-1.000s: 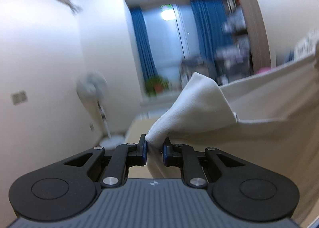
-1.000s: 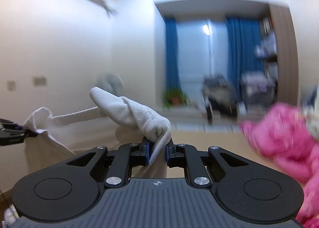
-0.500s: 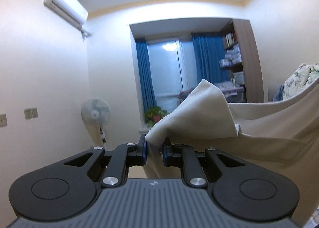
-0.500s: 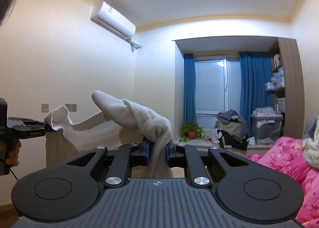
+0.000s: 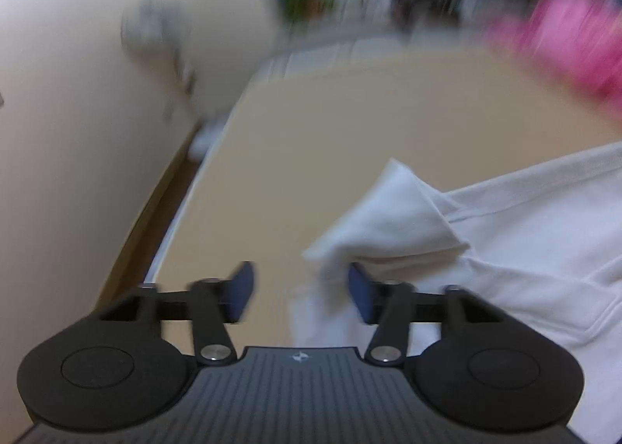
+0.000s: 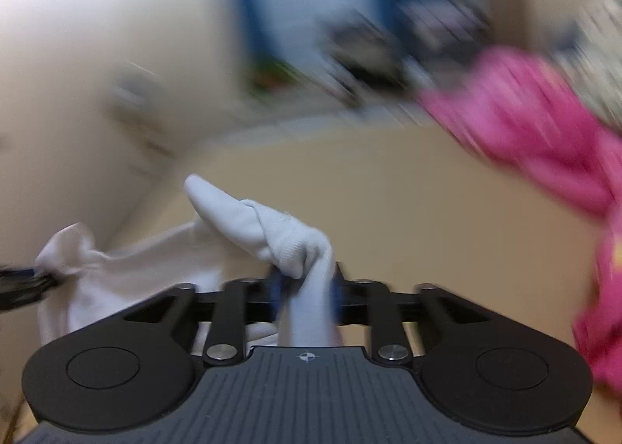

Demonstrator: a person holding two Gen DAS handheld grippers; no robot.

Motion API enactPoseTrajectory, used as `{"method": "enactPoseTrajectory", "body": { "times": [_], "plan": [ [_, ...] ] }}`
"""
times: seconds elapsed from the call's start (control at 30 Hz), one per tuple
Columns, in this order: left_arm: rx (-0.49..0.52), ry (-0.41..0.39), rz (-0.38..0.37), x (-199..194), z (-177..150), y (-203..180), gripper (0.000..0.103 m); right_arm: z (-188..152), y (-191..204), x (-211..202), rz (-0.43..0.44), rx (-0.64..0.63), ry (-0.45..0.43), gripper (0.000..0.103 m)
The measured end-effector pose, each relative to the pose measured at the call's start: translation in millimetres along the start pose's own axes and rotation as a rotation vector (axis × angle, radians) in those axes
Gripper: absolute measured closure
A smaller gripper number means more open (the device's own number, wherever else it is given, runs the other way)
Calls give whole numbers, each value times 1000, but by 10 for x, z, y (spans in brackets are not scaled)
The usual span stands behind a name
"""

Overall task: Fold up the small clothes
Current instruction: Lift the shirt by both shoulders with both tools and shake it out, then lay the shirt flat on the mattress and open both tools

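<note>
A white garment (image 5: 486, 234) lies spread over the tan bed surface (image 5: 350, 133) to the right of my left gripper (image 5: 301, 290). The left gripper's jaws stand wide apart; the garment's folded corner lies just ahead of them, against the right pad. My right gripper (image 6: 305, 288) is shut on a bunched corner of the same white garment (image 6: 287, 242), held low over the bed. The left gripper's tip (image 6: 23, 284) shows at the far left of the right wrist view. Both views are motion-blurred.
A pink blanket (image 6: 544, 140) is heaped on the bed at the right and also shows in the left wrist view (image 5: 575, 43). The bed's left edge (image 5: 186, 203) runs along a cream wall. Blue curtains, a standing fan and clutter are far behind.
Both grippers swung down from mid-air to the bed. The left gripper opened and let go of the garment corner. The right gripper is still clamped on its corner.
</note>
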State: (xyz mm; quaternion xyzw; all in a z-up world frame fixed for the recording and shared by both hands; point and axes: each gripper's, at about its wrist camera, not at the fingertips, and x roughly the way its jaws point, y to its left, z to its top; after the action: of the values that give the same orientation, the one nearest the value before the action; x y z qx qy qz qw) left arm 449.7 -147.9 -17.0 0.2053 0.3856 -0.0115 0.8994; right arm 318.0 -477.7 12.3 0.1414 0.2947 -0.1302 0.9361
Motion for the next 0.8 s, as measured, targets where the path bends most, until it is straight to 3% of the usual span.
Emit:
{"method": "enactPoseTrajectory", "body": {
  "times": [0.03, 0.07, 0.1, 0.13, 0.17, 0.23, 0.4, 0.5, 0.6, 0.7, 0.73, 0.77, 0.8],
  "plan": [
    [12, 67, 35, 216, -10, -95, 41, -63, -10, 370, -73, -10, 52, 58],
    [13, 86, 24, 326, -79, -153, 40, -155, -33, 646, -127, -21, 90, 58],
    [14, 83, -4, 366, -188, -174, 32, -264, -81, 817, -152, -4, 134, 56],
    [25, 81, -29, 363, -335, -182, 16, -374, -136, 894, -138, 38, 172, 52],
    [34, 72, -49, 335, -501, -159, 12, -511, -225, 907, -81, 95, 201, 49],
    [49, 47, -57, 252, -856, -78, 11, -815, -404, 803, -10, 152, 235, 43],
    [53, 82, -75, -124, -1812, 211, 11, -1769, -669, 213, -31, 139, 342, 40],
    [11, 128, -97, -408, -2329, 301, 11, -2300, -559, -113, 9, 148, 420, 32],
    [-6, 174, -75, -612, -2609, 256, 11, -2675, -335, -284, 43, 112, 467, 20],
    [-12, 228, -68, -783, -2851, 217, 11, -2920, -149, -224, 34, 76, 508, 19],
    [-8, 234, -62, -829, -2943, 213, 11, -2969, -93, -231, 31, 50, 499, 35],
    [-2, 236, -52, -885, -3001, 211, 11, -3002, -29, -245, 16, 2, 483, 58],
    [5, 232, -39, -948, -3022, 223, 11, -3023, 37, -265, 2, -52, 481, 96]
  ]
}}
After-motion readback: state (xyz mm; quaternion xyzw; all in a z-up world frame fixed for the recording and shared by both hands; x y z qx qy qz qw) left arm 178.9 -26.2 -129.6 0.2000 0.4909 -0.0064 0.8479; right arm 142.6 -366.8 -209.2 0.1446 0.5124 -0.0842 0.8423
